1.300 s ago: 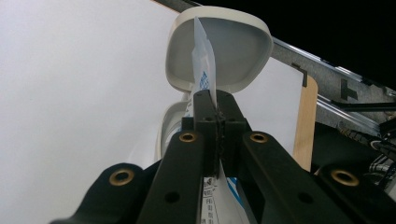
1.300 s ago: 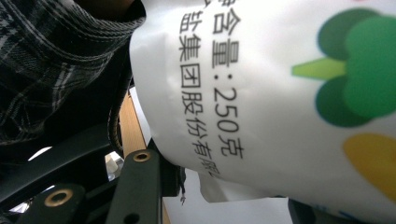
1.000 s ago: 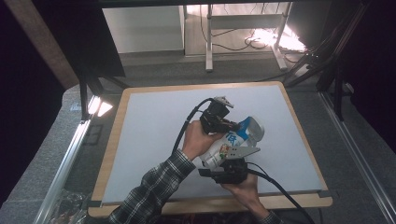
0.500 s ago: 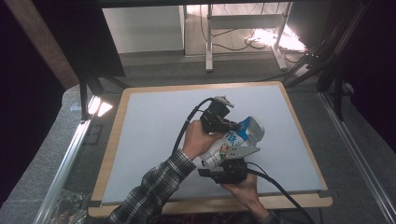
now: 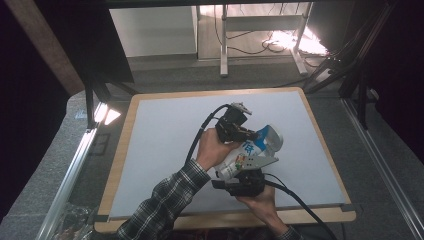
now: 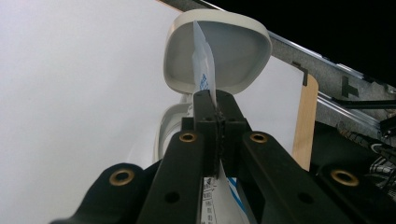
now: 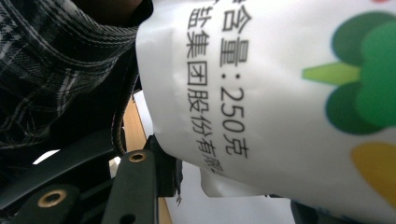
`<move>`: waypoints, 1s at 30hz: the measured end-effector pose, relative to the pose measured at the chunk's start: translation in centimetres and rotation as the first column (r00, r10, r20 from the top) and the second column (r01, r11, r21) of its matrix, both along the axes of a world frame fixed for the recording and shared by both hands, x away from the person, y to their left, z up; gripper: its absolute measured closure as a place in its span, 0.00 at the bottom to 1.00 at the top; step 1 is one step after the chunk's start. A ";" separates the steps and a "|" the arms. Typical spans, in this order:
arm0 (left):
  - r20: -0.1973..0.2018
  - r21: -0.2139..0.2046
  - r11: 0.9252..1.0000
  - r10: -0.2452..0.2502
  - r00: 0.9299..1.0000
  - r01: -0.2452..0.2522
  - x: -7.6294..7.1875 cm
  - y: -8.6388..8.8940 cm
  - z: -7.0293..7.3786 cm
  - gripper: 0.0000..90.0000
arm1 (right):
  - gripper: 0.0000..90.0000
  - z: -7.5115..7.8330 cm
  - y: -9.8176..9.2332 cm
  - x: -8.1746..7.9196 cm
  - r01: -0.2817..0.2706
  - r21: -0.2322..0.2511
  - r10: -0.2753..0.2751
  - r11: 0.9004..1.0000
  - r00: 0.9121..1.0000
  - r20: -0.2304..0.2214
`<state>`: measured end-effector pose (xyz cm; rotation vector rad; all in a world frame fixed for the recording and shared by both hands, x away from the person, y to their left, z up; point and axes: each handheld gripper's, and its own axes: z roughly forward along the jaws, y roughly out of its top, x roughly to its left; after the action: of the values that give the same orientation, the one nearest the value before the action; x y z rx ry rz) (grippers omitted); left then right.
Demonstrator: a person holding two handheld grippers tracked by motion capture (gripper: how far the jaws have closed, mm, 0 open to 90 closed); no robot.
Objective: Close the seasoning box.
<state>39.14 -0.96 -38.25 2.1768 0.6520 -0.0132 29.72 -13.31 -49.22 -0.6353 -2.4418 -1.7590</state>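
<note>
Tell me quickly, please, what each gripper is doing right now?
Left gripper: shut on the top edge of the white bag.
Right gripper: closed around the bag's lower body.

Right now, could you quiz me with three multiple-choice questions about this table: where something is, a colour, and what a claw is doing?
1. Where is the white bowl?
A. beyond the left gripper's jaws
B. on the floor
C. on a shelf

2. What colour is the printing on the pouch beside the numerals?
A. red
B. black
C. gold

3. How does the left gripper stand?
A. wide open
B. shut on the pouch's edge
C. lying on the table

Answers: 1 A, the bowl sits past its jaws; 2 B, the characters are black; 3 B, its jaws pinch the thin pouch edge.
</note>
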 end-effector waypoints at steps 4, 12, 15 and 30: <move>0.000 0.004 1.000 0.000 1.000 0.000 0.0 0.0 0.0 0.99 | 0.64 0.0 0.0 0.0 0.001 0.001 -0.001 1.000 1.000 -0.001; 0.002 0.007 1.000 -0.004 1.000 0.004 0.0 -0.2 0.2 0.99 | 0.63 0.1 0.0 0.0 0.003 0.009 -0.003 1.000 1.000 0.000; 0.002 0.005 1.000 -0.003 1.000 0.003 0.0 -0.3 0.2 0.99 | 0.63 0.1 0.0 0.0 0.004 0.014 -0.004 1.000 1.000 -0.002; -0.003 0.016 1.000 -0.006 1.000 0.006 0.0 -0.5 0.3 0.99 | 0.62 0.1 0.1 0.0 0.003 0.018 -0.003 1.000 1.000 -0.002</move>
<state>39.19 -1.44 -37.98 2.1940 0.6497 -0.0146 29.74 -13.22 -49.09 -0.6396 -2.4220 -1.7781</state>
